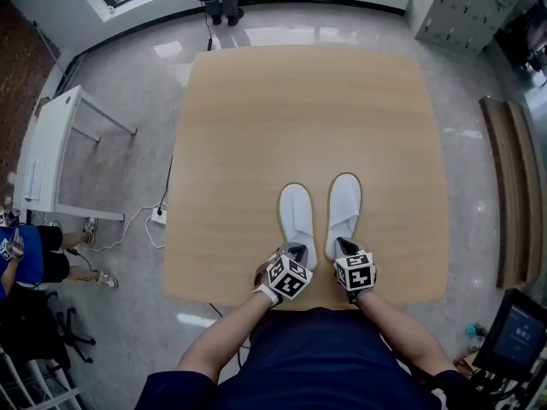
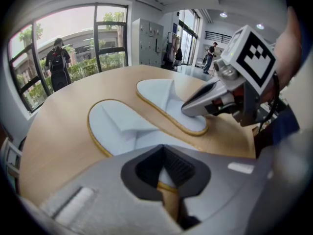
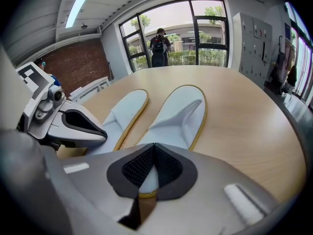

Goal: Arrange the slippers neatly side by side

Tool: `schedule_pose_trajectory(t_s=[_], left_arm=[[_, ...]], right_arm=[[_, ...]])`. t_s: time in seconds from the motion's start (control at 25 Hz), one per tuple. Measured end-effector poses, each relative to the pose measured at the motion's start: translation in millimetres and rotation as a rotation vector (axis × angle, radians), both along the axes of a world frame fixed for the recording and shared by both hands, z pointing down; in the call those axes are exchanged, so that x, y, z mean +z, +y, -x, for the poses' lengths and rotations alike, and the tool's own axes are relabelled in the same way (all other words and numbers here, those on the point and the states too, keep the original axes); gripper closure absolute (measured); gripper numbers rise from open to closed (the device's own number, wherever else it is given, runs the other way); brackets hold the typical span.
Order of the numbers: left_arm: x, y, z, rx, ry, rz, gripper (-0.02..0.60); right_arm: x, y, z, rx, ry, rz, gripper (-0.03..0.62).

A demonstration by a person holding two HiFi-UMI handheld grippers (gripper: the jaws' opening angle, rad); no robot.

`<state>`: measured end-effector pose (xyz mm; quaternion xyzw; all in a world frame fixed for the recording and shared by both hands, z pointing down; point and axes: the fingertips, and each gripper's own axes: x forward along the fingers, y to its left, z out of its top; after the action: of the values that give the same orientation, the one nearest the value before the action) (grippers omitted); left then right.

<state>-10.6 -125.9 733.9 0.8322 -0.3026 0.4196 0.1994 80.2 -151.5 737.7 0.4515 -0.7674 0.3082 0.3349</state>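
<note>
Head view: two white slippers lie side by side on the wooden table (image 1: 299, 109), close to its near edge, toes pointing toward its far edge. The left slipper (image 1: 297, 214) and the right slipper (image 1: 344, 205) are parallel, with a narrow strip of table between them. The left gripper (image 1: 294, 253) is at the heel of the left slipper and the right gripper (image 1: 345, 248) at the heel of the right one, both over the table's near edge.

Left gripper view: the left gripper (image 2: 164, 168) has its jaws drawn together, and they seem to pinch the yellow-rimmed heel of the left slipper (image 2: 117, 126). The right slipper (image 2: 166, 99) lies beside it on the table (image 2: 63, 131), with the right gripper (image 2: 188, 110) at its heel.

Right gripper view: the right gripper (image 3: 154, 173) is likewise closed, its dark pads meeting over the heel of the right slipper (image 3: 178, 114). The left slipper (image 3: 122, 109) lies alongside on the table (image 3: 244, 116), the left gripper (image 3: 100, 130) at its heel.
</note>
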Motion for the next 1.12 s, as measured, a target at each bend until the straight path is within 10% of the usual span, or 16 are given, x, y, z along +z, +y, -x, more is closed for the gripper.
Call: schedule_pose_trajectory(t_s=[0.48, 0.88, 1.12], left_arm=[[-15.2, -11.4, 4.2, -0.039, 0.009, -0.036, 0.577], [-7.0, -37.4, 27.0, -0.056, -0.019, -0.046, 0.577], [-4.2, -36.1, 30.3, -0.075, -0.021, -0.061, 0.577]], right_arm=[[-22.9, -6.3, 11.7, -0.042, -0.094, -0.052, 0.583], [-20.2, -41.6, 8.0, -0.478, 0.228, -0.213, 0.583], [-16.5, -29.2, 9.3, -0.400, 0.150, -0.195, 0.583]])
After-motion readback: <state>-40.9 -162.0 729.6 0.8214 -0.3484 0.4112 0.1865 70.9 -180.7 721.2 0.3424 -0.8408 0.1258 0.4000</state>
